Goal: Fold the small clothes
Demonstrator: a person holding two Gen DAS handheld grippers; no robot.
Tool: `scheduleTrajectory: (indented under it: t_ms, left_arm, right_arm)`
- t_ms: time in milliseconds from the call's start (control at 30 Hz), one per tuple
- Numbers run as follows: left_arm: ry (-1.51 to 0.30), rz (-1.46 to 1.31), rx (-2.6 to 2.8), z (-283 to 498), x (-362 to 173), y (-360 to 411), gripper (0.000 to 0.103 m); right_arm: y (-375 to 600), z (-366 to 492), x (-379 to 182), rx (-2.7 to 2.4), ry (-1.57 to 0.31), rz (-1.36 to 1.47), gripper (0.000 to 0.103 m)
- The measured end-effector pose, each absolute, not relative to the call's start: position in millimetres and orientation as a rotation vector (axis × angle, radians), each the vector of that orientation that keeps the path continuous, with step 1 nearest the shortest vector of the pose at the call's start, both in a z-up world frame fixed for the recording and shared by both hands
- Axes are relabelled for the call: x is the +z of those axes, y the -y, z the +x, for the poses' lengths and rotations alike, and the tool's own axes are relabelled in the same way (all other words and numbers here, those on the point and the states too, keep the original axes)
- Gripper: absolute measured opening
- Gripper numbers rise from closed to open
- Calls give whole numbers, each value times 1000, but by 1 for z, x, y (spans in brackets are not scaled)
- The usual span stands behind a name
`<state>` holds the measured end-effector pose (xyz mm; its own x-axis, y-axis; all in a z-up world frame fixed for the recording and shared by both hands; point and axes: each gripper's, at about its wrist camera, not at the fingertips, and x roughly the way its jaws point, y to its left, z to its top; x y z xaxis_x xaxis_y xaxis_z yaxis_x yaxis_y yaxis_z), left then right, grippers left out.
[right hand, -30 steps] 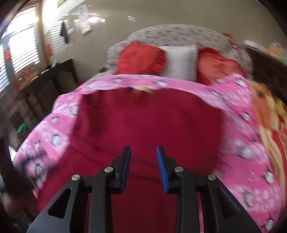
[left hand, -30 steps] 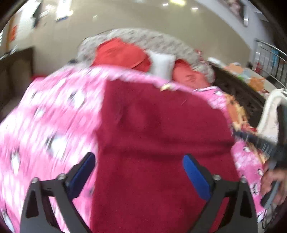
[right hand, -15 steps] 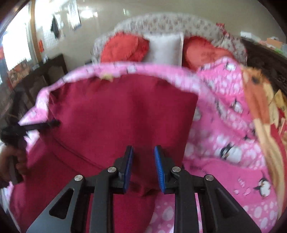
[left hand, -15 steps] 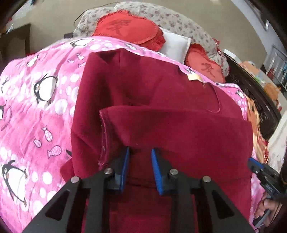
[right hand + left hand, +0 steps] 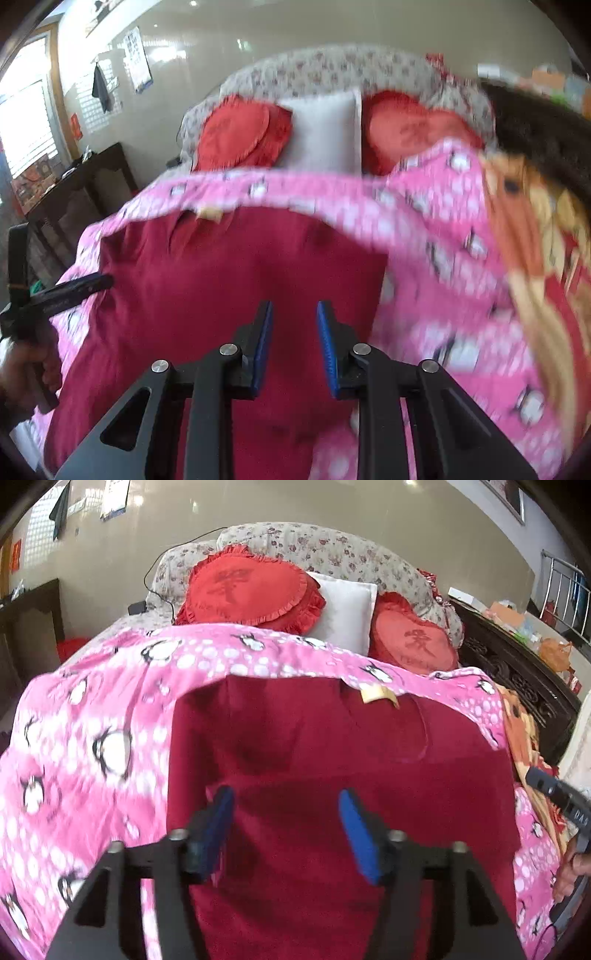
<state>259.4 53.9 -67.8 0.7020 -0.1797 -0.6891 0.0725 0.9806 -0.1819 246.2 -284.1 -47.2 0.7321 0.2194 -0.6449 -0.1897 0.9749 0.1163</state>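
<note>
A dark red garment (image 5: 325,746) lies spread on the pink penguin blanket (image 5: 96,716), its near part folded over so a fold edge runs across it. A yellow label (image 5: 378,694) shows at its far edge. My left gripper (image 5: 286,827) is open above the near folded part, holding nothing. In the right wrist view the same garment (image 5: 229,273) lies under my right gripper (image 5: 294,339), whose jaws stand a little apart with nothing visibly between them. The left gripper's fingertip (image 5: 79,286) shows at the garment's left edge there.
Two red heart cushions (image 5: 251,589) and a white pillow (image 5: 341,611) lean on a floral headboard. A dark carved bed frame (image 5: 517,672) runs along the right. An orange patterned blanket (image 5: 532,236) lies at the right. A dark cabinet (image 5: 85,192) stands to the left.
Both grippers were shut on the garment's near edge half a second ago. Now the left gripper has opened wide and the right has opened slightly; the folded layer lies on the garment.
</note>
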Motion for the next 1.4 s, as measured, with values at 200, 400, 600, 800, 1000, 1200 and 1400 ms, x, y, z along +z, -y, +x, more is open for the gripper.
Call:
scheduleTrajectory:
  t_ms: [200, 400, 600, 800, 1000, 1200, 1400]
  left_arm:
    - [-869, -139, -112, 282, -99, -48, 70]
    - [-927, -94, -91, 285, -113, -31, 103]
    - [-888, -91, -67, 284, -117, -27, 103]
    - [-857, -111, -62, 279, -118, -29, 103]
    - [-831, -106, -60, 279, -121, -30, 103]
    - [-829, -110, -62, 279, -123, -30, 103]
    - [-868, -44, -71, 266, -104, -35, 103]
  right_arm:
    - [273, 302, -82, 182, -908, 40, 0]
    - [272, 299, -99, 139, -934, 45, 0]
    - [273, 298, -98, 133, -943, 55, 0]
    - [266, 296, -99, 95, -894, 17, 0]
    - [263, 294, -101, 77, -877, 10, 0]
    - [261, 294, -102, 85, -870, -24, 0]
    - [257, 278, -72, 58, -865, -15, 0]
